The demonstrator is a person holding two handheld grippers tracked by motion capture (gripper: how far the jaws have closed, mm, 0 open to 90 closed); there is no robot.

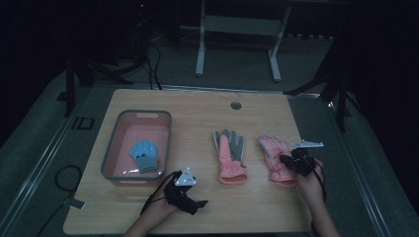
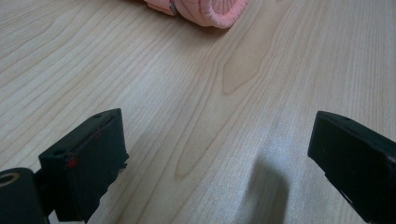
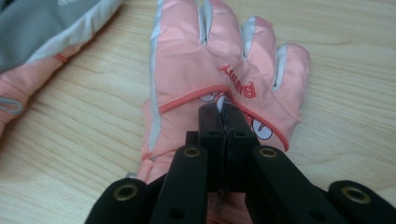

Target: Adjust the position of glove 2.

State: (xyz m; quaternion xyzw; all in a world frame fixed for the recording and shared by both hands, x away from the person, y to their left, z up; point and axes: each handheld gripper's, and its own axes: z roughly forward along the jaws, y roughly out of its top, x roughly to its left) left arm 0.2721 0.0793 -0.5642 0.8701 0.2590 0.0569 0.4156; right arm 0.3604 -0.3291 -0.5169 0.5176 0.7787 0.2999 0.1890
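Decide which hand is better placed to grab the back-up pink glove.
Right: the right gripper, jaws shut, sits on that pink glove. The left gripper is open over bare table.

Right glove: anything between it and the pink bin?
Yes. The other pink glove lies palm-up between the right glove and the bin; the left gripper, jaws open, sits just below that line. The right gripper is shut on the right glove.
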